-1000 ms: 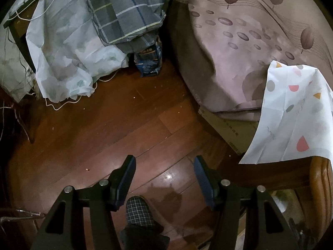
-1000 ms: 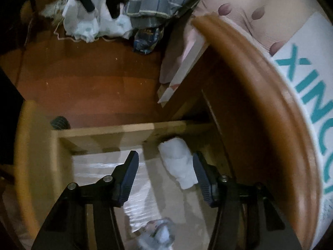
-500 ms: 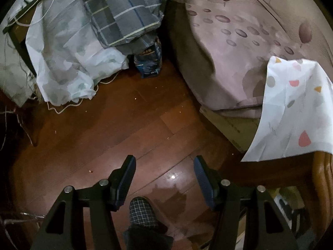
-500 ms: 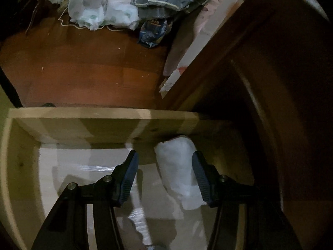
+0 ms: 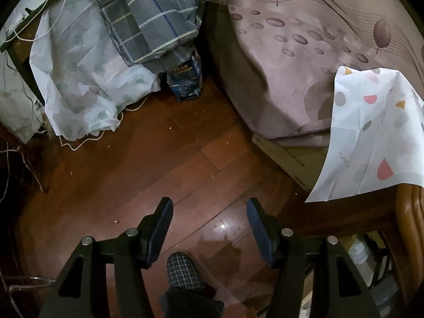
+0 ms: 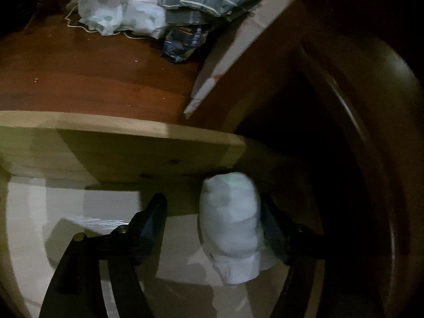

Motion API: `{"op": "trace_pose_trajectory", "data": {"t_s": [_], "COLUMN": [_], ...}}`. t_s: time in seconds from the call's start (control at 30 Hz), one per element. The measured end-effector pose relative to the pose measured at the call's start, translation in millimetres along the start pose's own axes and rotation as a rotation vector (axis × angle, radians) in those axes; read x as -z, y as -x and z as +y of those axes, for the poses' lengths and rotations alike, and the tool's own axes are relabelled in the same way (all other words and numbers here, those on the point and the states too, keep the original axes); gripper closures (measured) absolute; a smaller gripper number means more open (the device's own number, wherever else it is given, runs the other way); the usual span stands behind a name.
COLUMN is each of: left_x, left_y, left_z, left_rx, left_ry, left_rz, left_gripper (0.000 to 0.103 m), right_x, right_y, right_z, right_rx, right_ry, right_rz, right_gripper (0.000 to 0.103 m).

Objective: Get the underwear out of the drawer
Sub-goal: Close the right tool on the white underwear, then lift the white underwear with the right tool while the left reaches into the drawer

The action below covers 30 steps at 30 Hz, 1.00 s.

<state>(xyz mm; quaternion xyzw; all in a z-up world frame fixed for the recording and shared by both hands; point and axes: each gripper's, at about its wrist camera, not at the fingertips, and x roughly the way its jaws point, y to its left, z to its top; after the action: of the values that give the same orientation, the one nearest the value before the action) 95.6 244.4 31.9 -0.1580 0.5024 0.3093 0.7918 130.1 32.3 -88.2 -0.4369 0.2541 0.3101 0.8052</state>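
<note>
Underwear [image 6: 232, 228], a rolled white bundle, lies in the drawer [image 6: 127, 143] at lower centre, between the right gripper [image 6: 214, 212]'s opening fingers, against the right one, clear of the left. Drawer's wooden wall stands just beyond. Left gripper [image 5: 209, 220], fingers spread and empty, hangs over floor [image 5: 148, 164], slipper [image 5: 184, 270] below.

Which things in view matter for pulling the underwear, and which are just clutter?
Job:
- white rolled underwear, between the opening jaws of the right claw
- open wooden drawer

Lying about:
- plaid cloth
- white sheet
- blue packet
- spotted cloth
- left claw, open over the floor
</note>
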Motion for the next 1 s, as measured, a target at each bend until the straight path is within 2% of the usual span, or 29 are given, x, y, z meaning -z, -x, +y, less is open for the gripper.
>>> {"op": "trace_pose_trajectory", "data": {"t_s": [0.13,0.2,0.23,0.27,0.5,0.7,0.83,1.0], "left_x": [0.7,0.7,1.0,1.3,1.7,2.2,4.1,7.4], "left_y": [0.3,0.0,0.2,0.4,0.3,-0.8,-3.1,-6.5], "left_z": [-1.0,-2.2,-1.6,-1.8,-6.2,-7.5,-8.8,-13.9], "left_rx": [0.003,0.001,0.003,0.003,-0.003,0.002,0.0,0.011], "left_ry": [-0.006,-0.01,-0.01,-0.009,-0.022,-0.025,-0.039,-0.034], "left_rz": [0.0,0.0,0.0,-0.001,-0.008,0.005,0.01,0.028], "left_gripper": [0.044,0.044,0.044,0.044,0.044,0.044,0.044,0.044], "right_x": [2.1,4.5,6.4,8.6,11.9,16.1,21.2,18.6], "right_y": [-5.4,-8.8,-12.5,-14.1,-12.5,2.0,17.7,55.8], "right_z": [-9.7,-15.2,-16.6,-18.9,-17.3,-11.9,-13.1,-18.5], "right_rx": [0.017,0.02,0.037,0.048,0.054,-0.022,-0.087,-0.096], "right_ry": [-0.069,-0.119,-0.132,-0.142,-0.144,-0.111,-0.1,-0.11], "right_rz": [0.006,0.016,0.036,0.046,0.095,0.191,0.263,0.269], "right_gripper": [0.035,0.044,0.056,0.057,0.063,0.065,0.066,0.066]}}
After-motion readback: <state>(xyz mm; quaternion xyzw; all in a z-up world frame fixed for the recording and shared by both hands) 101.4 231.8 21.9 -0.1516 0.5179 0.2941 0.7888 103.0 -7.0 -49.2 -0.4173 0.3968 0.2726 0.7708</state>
